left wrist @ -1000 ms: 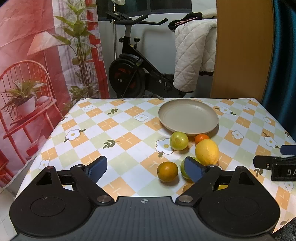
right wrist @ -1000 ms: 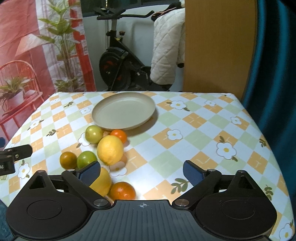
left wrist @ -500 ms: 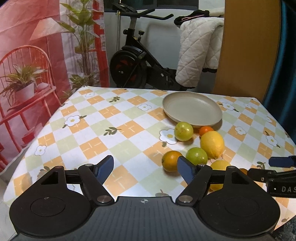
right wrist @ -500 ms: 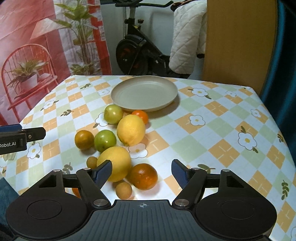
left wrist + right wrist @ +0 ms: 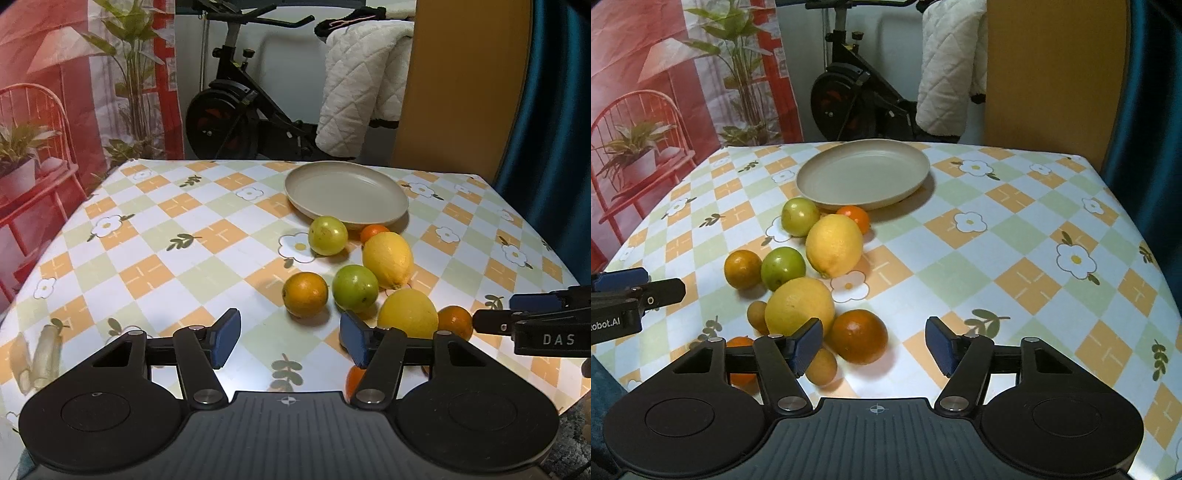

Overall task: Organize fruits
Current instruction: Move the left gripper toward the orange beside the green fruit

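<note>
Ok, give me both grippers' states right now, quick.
Left gripper: open, jaws closing, nothing between them.
Right gripper: open, jaws closing, holding nothing; dark orange just ahead.

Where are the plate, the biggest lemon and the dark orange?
plate (image 5: 827, 192), right wrist view, near rim.
biggest lemon (image 5: 799, 308), right wrist view, middle.
dark orange (image 5: 858, 336), right wrist view, middle.

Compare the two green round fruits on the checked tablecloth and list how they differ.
The yellowish-green fruit near the plate is paler; the deeper green fruit is more saturated. The yellowish-green fruit sits just in front of the beige plate, while the deeper green fruit lies nearer the camera, between the dull orange fruit and the upper yellow lemon. Both are round, similar in size, and off the plate.
</note>
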Demonstrator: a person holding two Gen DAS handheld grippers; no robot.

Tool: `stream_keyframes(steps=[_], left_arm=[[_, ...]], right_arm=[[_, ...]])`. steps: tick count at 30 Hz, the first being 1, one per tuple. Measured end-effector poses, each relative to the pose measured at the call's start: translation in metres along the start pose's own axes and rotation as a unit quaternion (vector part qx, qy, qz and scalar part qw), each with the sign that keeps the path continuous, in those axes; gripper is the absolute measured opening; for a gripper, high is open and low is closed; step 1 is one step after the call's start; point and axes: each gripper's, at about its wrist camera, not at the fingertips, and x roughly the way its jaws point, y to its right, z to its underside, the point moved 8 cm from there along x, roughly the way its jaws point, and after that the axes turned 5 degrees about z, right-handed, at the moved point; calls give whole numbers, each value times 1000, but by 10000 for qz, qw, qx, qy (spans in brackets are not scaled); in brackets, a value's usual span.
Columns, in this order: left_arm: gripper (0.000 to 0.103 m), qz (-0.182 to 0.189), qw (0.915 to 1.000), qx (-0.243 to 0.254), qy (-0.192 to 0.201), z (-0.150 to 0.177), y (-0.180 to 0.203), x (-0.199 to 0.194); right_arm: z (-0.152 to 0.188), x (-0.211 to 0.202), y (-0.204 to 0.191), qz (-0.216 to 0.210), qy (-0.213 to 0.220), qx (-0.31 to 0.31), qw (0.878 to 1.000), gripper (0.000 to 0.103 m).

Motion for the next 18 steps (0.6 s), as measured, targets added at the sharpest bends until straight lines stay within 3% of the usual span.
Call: stream_keyframes(steps=[9, 18], left_arm=[[56, 360, 9991, -84, -200, 11, 7, 9], [56, 326, 9992, -213, -131, 9, 2, 10]], right_arm=[[5, 2, -6, -24, -28, -131, 9999, 49], [6, 5, -5, -23, -2, -177, 9998, 45]])
